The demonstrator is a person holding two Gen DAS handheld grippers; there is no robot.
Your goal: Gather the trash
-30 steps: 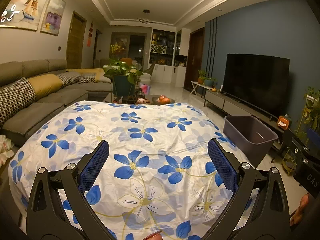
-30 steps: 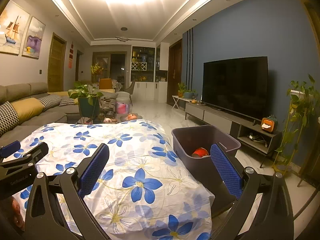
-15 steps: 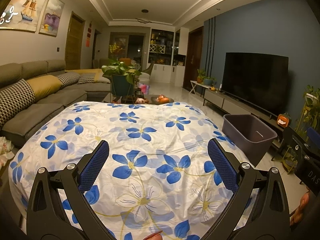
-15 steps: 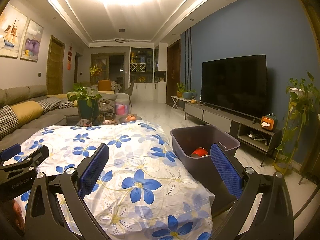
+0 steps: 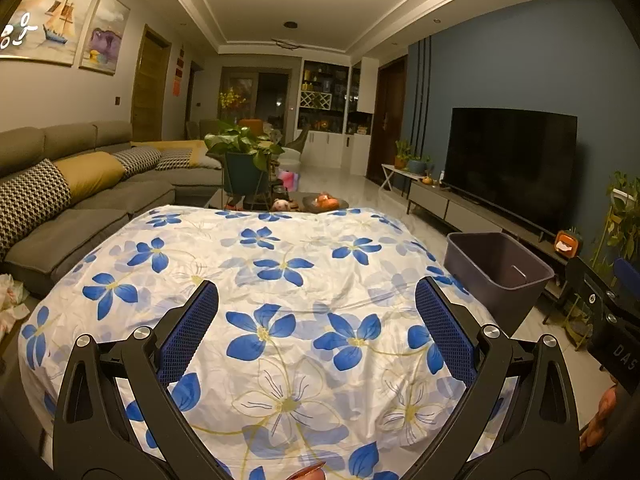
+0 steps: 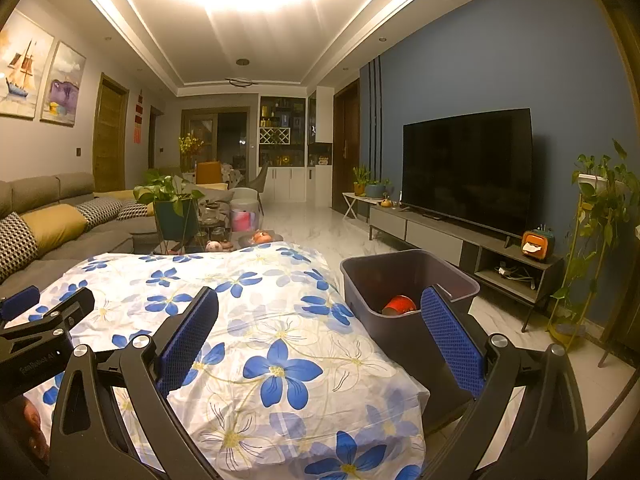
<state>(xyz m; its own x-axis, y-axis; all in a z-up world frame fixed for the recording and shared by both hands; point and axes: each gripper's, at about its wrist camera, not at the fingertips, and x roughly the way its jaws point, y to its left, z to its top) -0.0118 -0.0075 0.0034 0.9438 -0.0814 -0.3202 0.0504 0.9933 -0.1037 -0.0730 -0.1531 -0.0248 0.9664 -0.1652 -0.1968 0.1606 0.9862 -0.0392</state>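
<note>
A dark grey bin (image 6: pixel 404 284) stands on the floor at the right side of a table under a white cloth with blue flowers (image 5: pixel 280 280). The bin (image 5: pixel 500 264) also shows at the right of the left wrist view. A red round object (image 6: pixel 400 305) lies inside it. My left gripper (image 5: pixel 317 308) hovers open over the cloth, nothing between its fingers. My right gripper (image 6: pixel 320 316) is open too, held above the cloth's right edge near the bin. No loose trash shows on the cloth.
A grey sofa (image 5: pixel 80 200) with cushions runs along the left. A potted plant (image 5: pixel 244 160) and a low table with a fruit bowl (image 5: pixel 326 202) stand beyond the cloth. TV unit (image 6: pixel 472 236) lines the right wall. Crumpled paper (image 5: pixel 10 296) lies by the sofa.
Both wrist views have tilted up a little, showing more ceiling. Both grippers stay open with nothing in them.
</note>
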